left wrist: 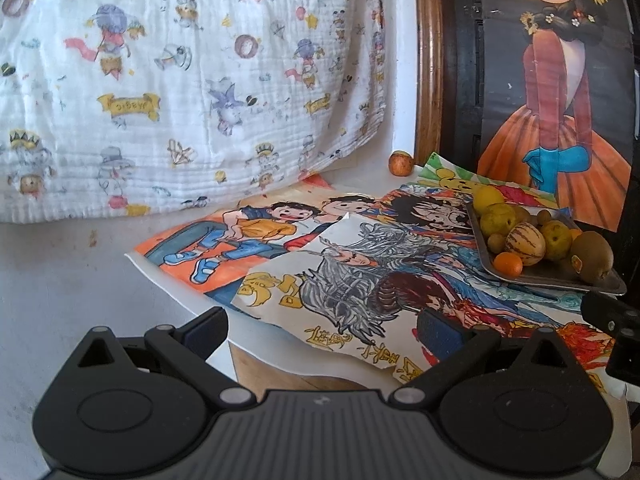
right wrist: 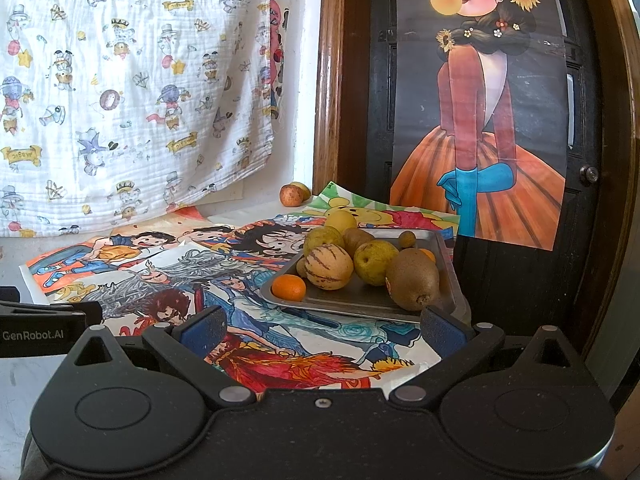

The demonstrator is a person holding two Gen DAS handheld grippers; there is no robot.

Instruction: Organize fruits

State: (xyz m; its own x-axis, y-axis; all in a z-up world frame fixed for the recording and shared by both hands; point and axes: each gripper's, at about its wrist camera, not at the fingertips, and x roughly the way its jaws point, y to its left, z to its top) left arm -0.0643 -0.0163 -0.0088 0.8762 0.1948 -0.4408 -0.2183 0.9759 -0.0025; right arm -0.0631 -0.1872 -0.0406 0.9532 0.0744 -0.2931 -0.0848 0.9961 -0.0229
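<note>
A metal tray (right wrist: 360, 300) (left wrist: 560, 280) on the table holds several fruits: a striped melon (right wrist: 329, 267) (left wrist: 524, 243), a large kiwi (right wrist: 413, 278) (left wrist: 592, 256), a small orange (right wrist: 289, 287) (left wrist: 507, 263), greenish pears (right wrist: 376, 261) (left wrist: 498, 220) and smaller kiwis. A lone reddish fruit (right wrist: 291, 195) (left wrist: 401, 163) lies at the back by the wall, with a yellowish one just behind it. My right gripper (right wrist: 323, 330) is open, just short of the tray's near edge. My left gripper (left wrist: 322, 330) is open over the drawings, left of the tray. Both hold nothing.
Coloured drawings (left wrist: 280, 248) cover the white table (left wrist: 80, 280). A printed cloth (left wrist: 180, 80) hangs at the back left. A dark door with a poster (right wrist: 488, 140) stands behind the tray. The left gripper's body (right wrist: 44, 330) shows at the right view's left edge.
</note>
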